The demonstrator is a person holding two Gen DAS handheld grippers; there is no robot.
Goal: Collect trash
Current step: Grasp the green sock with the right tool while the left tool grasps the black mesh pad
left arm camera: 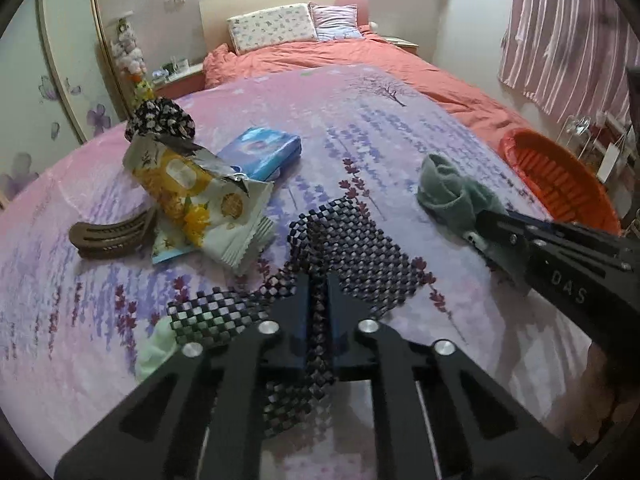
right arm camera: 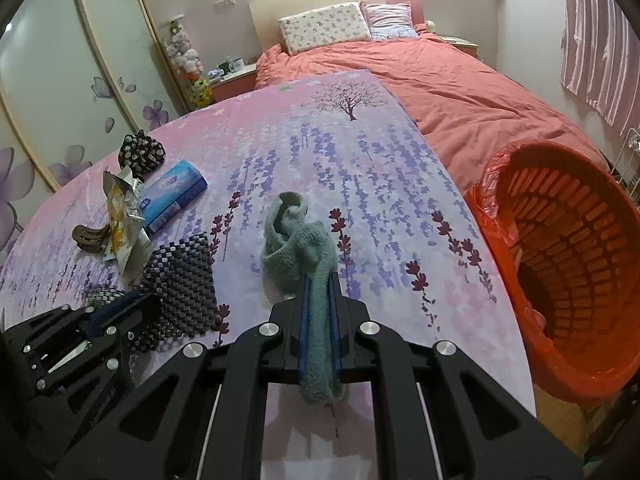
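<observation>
In the left wrist view my left gripper [left arm camera: 318,280] is shut on a black checkered mesh mat [left arm camera: 352,256], which runs between the jaws and lies on the lavender-print sheet [left arm camera: 360,128]. My right gripper [right arm camera: 319,280] is shut on a grey-green sock [right arm camera: 296,236] whose free end rests curled on the sheet. Each gripper shows in the other's view: the right gripper [left arm camera: 480,236] on the sock [left arm camera: 444,188], the left gripper [right arm camera: 132,300] at the mesh mat [right arm camera: 180,276]. Torn yellow and white snack wrappers [left arm camera: 192,192] [right arm camera: 120,216] lie to the left.
An orange basket [right arm camera: 560,256] [left arm camera: 560,176] with a red liner stands off the bed's right edge. By the wrappers lie a blue tissue pack [left arm camera: 260,152], a brown hair clip [left arm camera: 108,236] and a black floral cloth [left arm camera: 160,120]. A pale green item [left arm camera: 156,348] peeks from under the mesh.
</observation>
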